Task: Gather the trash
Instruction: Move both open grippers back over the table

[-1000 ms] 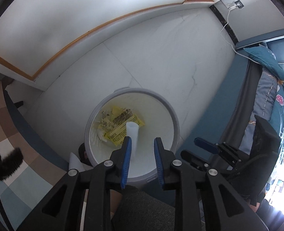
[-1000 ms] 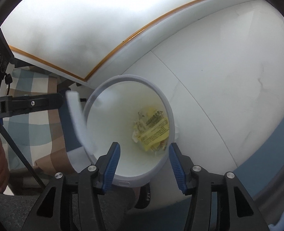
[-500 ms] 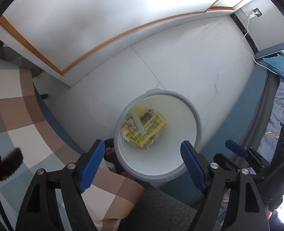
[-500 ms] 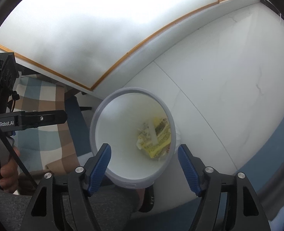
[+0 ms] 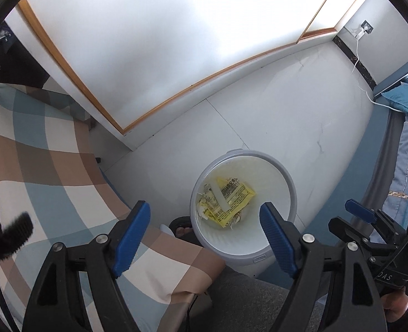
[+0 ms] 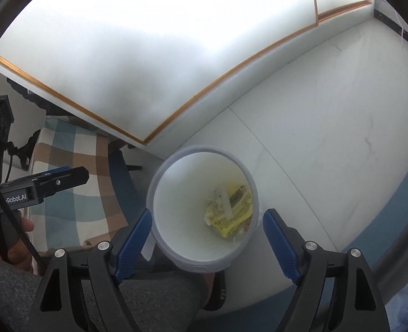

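Note:
A round grey-rimmed white bin (image 5: pixel 276 182) stands on the pale floor below both grippers. At its bottom lie yellow printed wrappers (image 5: pixel 233 195), and a white strip (image 5: pixel 220 197) rests across them. My left gripper (image 5: pixel 204 206) hangs above the bin's near-left side, open, with nothing between its blue pads. In the right wrist view the same bin (image 6: pixel 181 207) holds the wrappers (image 6: pixel 238 207) and the strip (image 6: pixel 226 203). My right gripper (image 6: pixel 208 214) is above the bin; its jaws are opening and hold nothing.
A checked brown-and-blue cover (image 5: pixel 38 166) lies to the left. A blue bed with a pillow (image 5: pixel 403 102) is on the right, and a cable runs to a wall socket (image 5: pixel 366 27). A sandalled foot (image 5: pixel 181 229) and a grey trouser leg (image 5: pixel 245 298) sit beside the bin.
The left gripper let go of the white strip, which fell into the bin onto the yellow wrappers. Both grippers opened wide and rose away from the bin.

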The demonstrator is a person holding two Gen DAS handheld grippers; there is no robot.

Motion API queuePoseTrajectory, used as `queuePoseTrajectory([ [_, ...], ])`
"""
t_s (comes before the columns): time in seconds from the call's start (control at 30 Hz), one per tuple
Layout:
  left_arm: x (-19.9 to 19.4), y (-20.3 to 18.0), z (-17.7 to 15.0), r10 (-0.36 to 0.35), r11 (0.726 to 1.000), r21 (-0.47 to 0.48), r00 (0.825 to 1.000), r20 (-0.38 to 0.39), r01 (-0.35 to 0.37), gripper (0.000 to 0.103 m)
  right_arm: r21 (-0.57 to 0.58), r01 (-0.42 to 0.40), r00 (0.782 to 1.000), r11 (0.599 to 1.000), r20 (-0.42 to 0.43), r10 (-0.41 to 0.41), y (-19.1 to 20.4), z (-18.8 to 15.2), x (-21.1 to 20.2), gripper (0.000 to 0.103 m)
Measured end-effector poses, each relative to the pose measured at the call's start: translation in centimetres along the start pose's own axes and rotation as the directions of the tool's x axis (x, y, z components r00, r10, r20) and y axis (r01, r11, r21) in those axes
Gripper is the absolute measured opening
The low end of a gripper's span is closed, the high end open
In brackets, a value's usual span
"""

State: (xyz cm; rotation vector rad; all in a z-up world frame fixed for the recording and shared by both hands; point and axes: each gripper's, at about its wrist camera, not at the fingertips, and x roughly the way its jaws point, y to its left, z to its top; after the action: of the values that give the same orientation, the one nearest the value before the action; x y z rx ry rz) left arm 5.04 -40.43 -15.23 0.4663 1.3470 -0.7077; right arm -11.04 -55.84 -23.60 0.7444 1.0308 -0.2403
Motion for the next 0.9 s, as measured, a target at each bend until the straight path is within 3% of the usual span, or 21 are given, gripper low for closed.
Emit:
queuePoseTrajectory([
  [0.2,-3.2,1.5,-0.5,0.03,0.998,-0.053,0.994,0.101,-0.025,0.079,-0.059,0.009,0.998,0.998,0.063,-0.005,1.8,0.4,-2.8,0.086],
  [0.4,-7.9,4.1,-2.1,0.098,0.989,-0.134,0.963,0.25,-0.066,0.079,-0.107,0.03,0.985,0.994,0.172,-0.011,4.8,1.5,-7.1,0.088],
  [0.53,-11.1,6.5,-3.8,0.138,0.978,-0.192,0.938,0.317,-0.079,0.084,-0.17,0.043,0.967,0.984,0.255,0.002,7.8,2.1,-10.3,0.089],
  [0.67,-14.1,9.2,-6.1,0.196,0.965,-0.241,0.901,0.387,-0.106,0.088,-0.231,0.035,0.944,0.972,0.326,0.043,11.7,2.2,-13.3,0.089],
  [0.9,-18.5,15.1,-10.7,0.279,0.924,-0.368,0.838,0.469,-0.102,0.088,-0.361,-0.014,0.879,0.933,0.44,0.184,19.5,1.0,-17.8,0.094],
])
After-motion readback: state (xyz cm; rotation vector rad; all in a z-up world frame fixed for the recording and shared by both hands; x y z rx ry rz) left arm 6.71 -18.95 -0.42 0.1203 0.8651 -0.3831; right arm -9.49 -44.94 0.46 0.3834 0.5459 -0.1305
